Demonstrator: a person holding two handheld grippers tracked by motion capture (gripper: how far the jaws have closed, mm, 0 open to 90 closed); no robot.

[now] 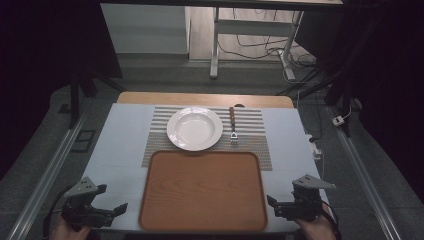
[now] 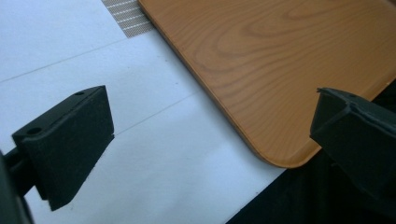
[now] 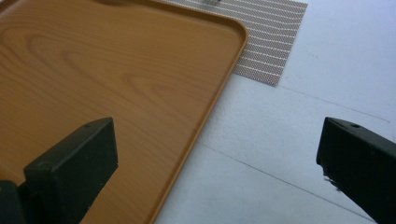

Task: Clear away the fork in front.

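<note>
A tray (image 1: 202, 192) lay nearest, overlapping a mat (image 1: 255, 145) bearing a plate (image 1: 194, 128) with a fork (image 1: 233, 124) to its right.

Your left tool (image 1: 114, 202) and right tool (image 1: 272, 203) sit jaws apart at either near corner of the wooden tray (image 1: 203, 190). Beyond it, a white plate (image 1: 194, 128) and fork (image 1: 233, 125) rest on the striped mat (image 1: 255, 142).

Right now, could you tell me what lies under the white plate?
The white plate rests on a striped placemat, beside a fork. Whatever is directly beneath the plate is covered.
</note>
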